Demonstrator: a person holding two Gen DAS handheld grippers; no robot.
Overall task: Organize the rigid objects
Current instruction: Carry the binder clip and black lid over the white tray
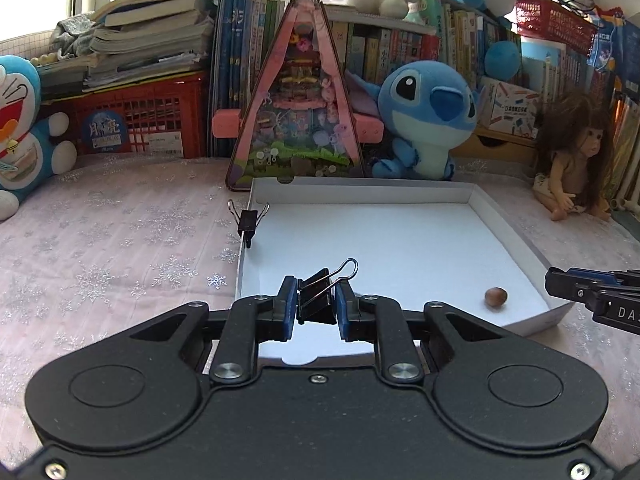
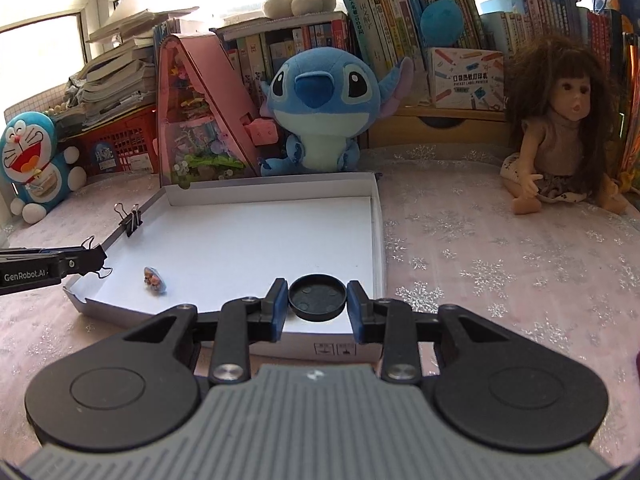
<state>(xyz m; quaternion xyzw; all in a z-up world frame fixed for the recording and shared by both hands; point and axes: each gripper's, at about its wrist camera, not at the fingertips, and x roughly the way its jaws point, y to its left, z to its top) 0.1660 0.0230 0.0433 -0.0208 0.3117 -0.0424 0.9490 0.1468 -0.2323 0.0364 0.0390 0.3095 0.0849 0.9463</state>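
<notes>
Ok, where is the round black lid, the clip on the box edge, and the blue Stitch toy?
round black lid (image 2: 317, 298): right wrist view, its flat middle.
clip on the box edge (image 1: 248, 222): left wrist view, its black body.
Stitch toy (image 2: 322, 92): right wrist view, its nose.

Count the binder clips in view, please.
2. One binder clip is held between the left gripper fingers over the white box; another clip sits clamped on the box's left wall.
</notes>
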